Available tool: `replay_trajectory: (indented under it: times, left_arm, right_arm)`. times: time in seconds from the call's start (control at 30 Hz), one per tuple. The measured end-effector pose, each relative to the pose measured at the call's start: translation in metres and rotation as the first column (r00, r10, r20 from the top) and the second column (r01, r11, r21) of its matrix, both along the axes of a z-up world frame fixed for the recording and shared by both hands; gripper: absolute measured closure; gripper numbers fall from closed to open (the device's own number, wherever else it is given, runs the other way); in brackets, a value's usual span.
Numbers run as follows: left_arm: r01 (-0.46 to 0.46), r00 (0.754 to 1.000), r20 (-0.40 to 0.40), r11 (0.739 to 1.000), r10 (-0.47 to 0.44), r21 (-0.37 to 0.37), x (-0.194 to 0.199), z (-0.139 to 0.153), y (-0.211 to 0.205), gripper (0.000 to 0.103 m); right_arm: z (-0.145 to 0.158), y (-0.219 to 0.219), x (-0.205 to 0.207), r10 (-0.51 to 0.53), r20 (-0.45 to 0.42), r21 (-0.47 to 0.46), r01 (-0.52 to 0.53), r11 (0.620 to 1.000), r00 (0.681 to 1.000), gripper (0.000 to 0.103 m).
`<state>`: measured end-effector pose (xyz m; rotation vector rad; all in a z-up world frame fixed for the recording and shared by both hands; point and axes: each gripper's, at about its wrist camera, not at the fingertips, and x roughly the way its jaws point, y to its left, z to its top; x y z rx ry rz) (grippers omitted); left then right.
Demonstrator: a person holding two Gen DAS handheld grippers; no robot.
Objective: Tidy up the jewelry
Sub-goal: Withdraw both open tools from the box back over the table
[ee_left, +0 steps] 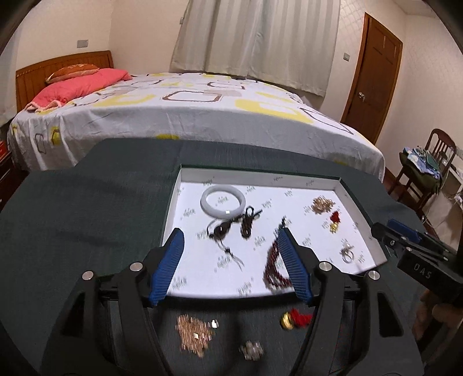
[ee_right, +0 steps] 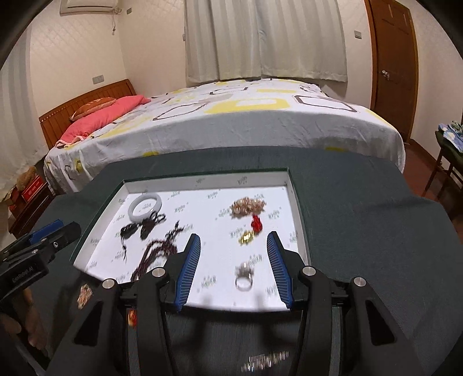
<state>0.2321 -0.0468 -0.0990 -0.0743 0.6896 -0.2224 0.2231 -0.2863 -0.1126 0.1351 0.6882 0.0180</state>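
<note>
I hold both tongs, left [ee_left: 230, 261] and right [ee_right: 233, 266], tilted down over the tray's [ee_right: 298, 211] near edge, released and empty. Jewelry lies scattered inside: bangle [ee_left: 222, 202] at eleven o'clock, ring [ee_right: 244, 282] between my right tongs, bare table [ee_left: 86, 208] at nine.

Bedroom, indoor artificial light, cream walls [ee_right: 72, 52]. Large bed [ee_left: 185, 121] fills mid-ground; white sheet printed with yellow and brown squares. Wooden headboard [ee_left: 63, 66] at left, pink pillow [ee_left: 84, 84] against it, orange patterned cushion [ee_left: 72, 71] behind. Pale pleated curtains [ee_left: 254, 37] drawn across far wall. Brown wooden door [ee_left: 373, 75] at right, shut, metal knob. Wall-mounted air conditioner [ee_right: 89, 5] upper left in right wrist view. Wooden chair [ee_left: 425, 170] at far right, piled with folded cloth. Low wooden bedside cabinet [ee_right: 29, 208] at left, red box on top. Floor reddish-brown. Foreground table draped in dark green cloth [ee_left: 86, 208].
</note>
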Motion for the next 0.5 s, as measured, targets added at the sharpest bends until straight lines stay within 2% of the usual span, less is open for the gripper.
replay_trajectory:
  times: [0.4,0.5]
  left_arm:
    - [-0.008,0.998,-0.059,1.000,0.008,0.015,-0.057,-0.031,-0.005,0.038]
    - [0.003,0.997,-0.074,0.999,0.000,0.035,-0.065,-0.040,-0.012,0.043]
  right_arm:
    - [-0.024,-0.009,-0.054,-0.024,-0.056,0.018,0.025,1.000,0.998,0.055]
    - [-0.032,-0.014,-0.064,-0.033,-0.078,0.030,0.036,0.999,0.996,0.055]
